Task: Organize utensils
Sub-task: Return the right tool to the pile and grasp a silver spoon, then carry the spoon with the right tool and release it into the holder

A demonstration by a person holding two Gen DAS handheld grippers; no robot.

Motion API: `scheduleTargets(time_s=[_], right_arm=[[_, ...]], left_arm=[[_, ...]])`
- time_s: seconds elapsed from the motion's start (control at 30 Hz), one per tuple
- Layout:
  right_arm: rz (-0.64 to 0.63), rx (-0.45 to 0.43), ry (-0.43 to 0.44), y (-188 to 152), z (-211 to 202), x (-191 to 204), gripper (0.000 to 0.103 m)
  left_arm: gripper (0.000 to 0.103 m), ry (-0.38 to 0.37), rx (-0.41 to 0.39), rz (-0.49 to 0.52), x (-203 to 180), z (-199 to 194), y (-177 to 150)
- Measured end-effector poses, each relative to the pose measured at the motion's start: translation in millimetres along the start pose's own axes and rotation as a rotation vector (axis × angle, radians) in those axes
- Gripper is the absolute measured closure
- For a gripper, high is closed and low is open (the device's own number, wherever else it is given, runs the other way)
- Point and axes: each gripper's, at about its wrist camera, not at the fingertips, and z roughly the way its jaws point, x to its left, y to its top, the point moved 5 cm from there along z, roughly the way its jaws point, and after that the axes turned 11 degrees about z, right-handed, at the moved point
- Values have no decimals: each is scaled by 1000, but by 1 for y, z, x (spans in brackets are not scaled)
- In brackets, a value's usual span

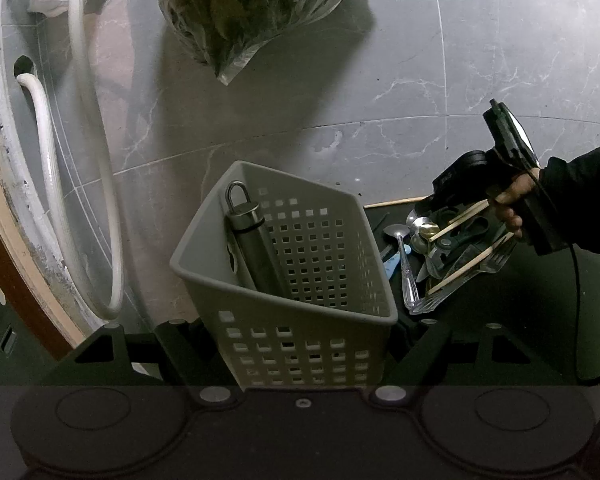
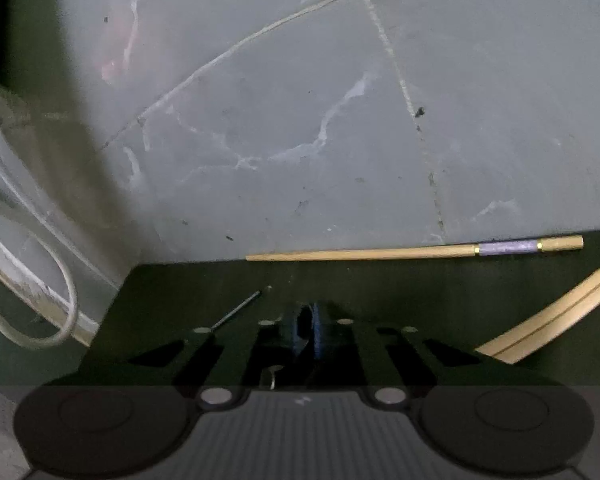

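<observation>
My left gripper (image 1: 300,322) is shut on a grey perforated basket (image 1: 320,240), one finger on each side of it. A dark cylindrical tool with a loop handle (image 1: 252,240) leans inside it. Right of the basket, a pile of utensils (image 1: 440,256) lies on a dark mat: spoons, a fork, chopsticks and a clear-handled piece. A hand in a dark sleeve holds my right gripper (image 1: 440,200) down into that pile. In the right wrist view the right gripper (image 2: 308,332) is shut, with a bluish edge between its fingers; I cannot make out a held thing.
A chopstick with a purple band (image 2: 412,252) lies along the mat's far edge, two more (image 2: 552,320) at the right. Grey marble tiles (image 1: 380,80) surround the mat. White hoses (image 1: 80,120) run down the left. A plastic bag of greens (image 1: 260,8) sits behind.
</observation>
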Motion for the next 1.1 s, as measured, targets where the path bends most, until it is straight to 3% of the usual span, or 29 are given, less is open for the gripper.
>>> scheduleTargets(time_s=[0.27, 0.73, 1.1], right_arm=[[152, -114, 116, 12, -32, 3, 102], [76, -318, 178, 30, -124, 43, 101], [-22, -423, 356, 33, -218, 116, 101]], left_arm=[[23, -3, -13, 5, 1, 0, 0], [24, -24, -55, 33, 0, 0, -2], [24, -72, -102, 62, -7, 2, -1]])
